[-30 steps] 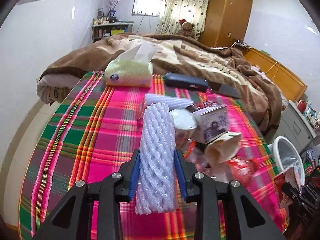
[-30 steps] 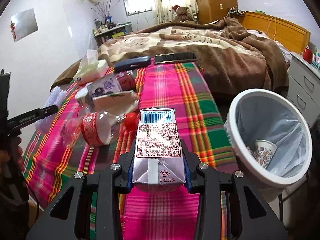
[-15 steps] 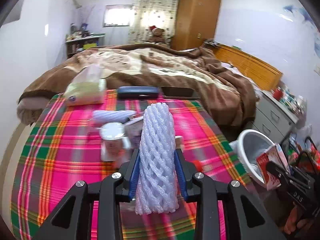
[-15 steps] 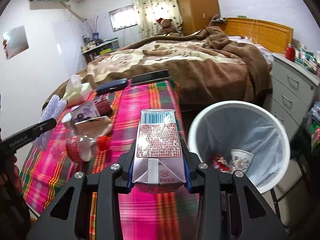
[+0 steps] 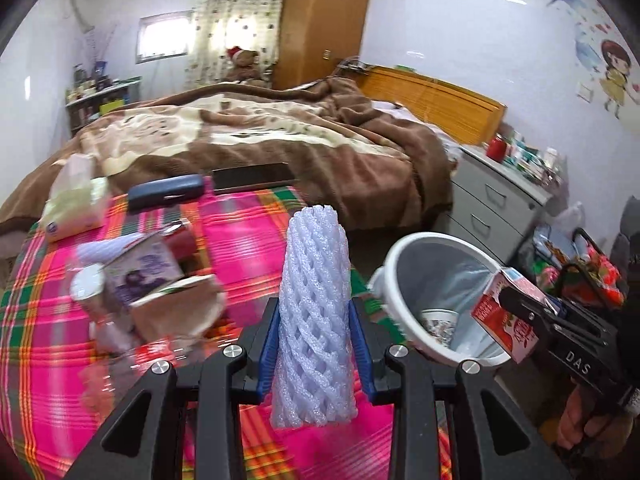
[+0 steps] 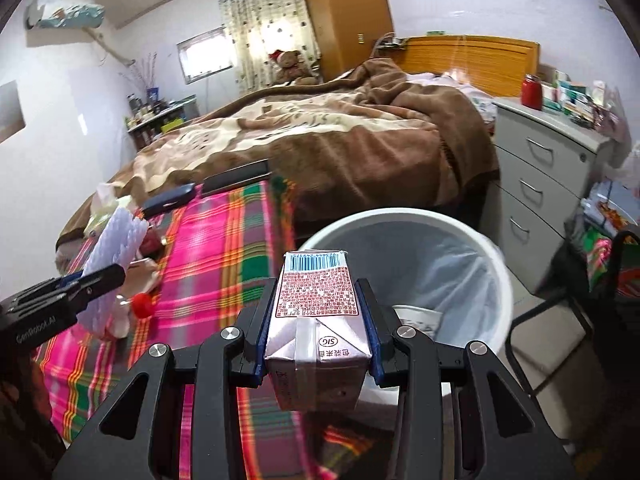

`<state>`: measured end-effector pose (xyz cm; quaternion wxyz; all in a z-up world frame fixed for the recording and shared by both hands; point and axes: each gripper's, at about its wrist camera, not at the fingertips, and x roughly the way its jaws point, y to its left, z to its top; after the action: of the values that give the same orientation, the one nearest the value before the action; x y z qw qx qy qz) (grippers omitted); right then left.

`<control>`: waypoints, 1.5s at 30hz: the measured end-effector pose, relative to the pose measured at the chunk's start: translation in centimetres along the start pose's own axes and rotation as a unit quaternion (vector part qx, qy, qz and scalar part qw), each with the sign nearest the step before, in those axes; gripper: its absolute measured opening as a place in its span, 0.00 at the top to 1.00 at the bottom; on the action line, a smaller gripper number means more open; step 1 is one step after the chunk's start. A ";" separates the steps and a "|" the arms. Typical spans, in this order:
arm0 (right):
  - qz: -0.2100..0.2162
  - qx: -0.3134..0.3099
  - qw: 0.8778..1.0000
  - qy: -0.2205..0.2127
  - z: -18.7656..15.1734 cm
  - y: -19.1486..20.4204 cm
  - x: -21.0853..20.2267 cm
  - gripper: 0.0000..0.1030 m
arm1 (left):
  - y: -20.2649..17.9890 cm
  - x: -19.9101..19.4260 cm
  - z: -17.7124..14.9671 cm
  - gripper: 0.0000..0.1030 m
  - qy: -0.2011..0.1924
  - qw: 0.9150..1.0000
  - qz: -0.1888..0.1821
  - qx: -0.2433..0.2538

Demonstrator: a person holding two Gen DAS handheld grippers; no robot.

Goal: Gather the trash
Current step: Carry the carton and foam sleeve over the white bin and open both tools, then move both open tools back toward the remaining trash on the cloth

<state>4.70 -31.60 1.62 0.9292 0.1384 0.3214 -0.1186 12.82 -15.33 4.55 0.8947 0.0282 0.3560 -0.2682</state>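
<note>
white bin (image 6: 408, 220) | plastic liner (image 6: 452, 276) | holds printed paper cup (image 6: 420, 318)

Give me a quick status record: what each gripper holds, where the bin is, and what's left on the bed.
left gripper: shut on foam net sleeve
right gripper: shut on drink carton, at the bin's near rim
trash bin: white, lined, beside the bed; paper cup inside
plaid blanket: carton, cups and a plastic bottle in a blurred pile
not trash, apparently: tissue pack, dark case
</note>
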 end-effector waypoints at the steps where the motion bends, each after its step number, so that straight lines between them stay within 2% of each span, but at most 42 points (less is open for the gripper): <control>1: -0.001 0.008 1.000 0.000 0.1 -0.6 0.1 0.63 | -0.6 0.3 0.1 0.67 0.002 1.000 -0.005 0.002; 9: -0.023 0.019 1.000 0.005 0.4 -3.3 0.8 0.63 | -5.4 3.8 0.8 0.67 0.027 0.998 -0.049 0.032; 17: -0.024 0.018 0.999 0.043 0.4 -6.0 3.5 0.63 | -9.3 8.0 1.0 0.67 0.069 0.993 -0.088 0.043; 21: -0.030 0.014 0.998 0.058 0.3 -6.8 4.3 0.63 | -11.5 9.4 0.9 0.67 0.072 0.991 -0.081 0.072; 24: -0.039 0.015 0.997 0.067 0.3 -7.5 4.7 0.63 | -12.1 10.8 0.9 0.67 0.091 0.989 -0.096 0.062; 31: -0.043 0.011 0.995 0.086 0.3 -7.9 5.4 0.63 | -12.7 12.4 0.6 0.67 0.104 0.988 -0.097 0.062; 32: -0.047 0.010 0.995 0.086 0.2 -7.9 5.4 0.62 | -12.7 12.5 0.6 0.65 0.104 0.988 -0.099 0.063; 34: -0.050 0.006 0.995 0.084 0.1 -7.6 5.1 0.56 | -12.7 12.6 0.7 0.53 0.103 0.988 -0.098 0.060; 35: -0.049 0.006 0.995 0.083 0.3 -7.8 5.2 0.51 | -12.6 12.7 0.7 0.42 0.102 0.988 -0.096 0.059; 36: -0.046 0.005 0.996 0.081 0.3 -7.8 5.1 0.42 | -12.4 12.6 0.7 0.41 0.101 0.989 -0.094 0.056; 45: -0.050 0.014 0.996 0.073 0.3 -7.7 4.6 0.41 | -10.3 11.1 0.8 0.41 0.090 0.991 -0.091 0.035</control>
<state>6.00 -39.52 -2.44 0.8941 0.1433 0.3935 -0.1591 14.90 -29.44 -0.62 0.8295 0.0504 0.4264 -0.3572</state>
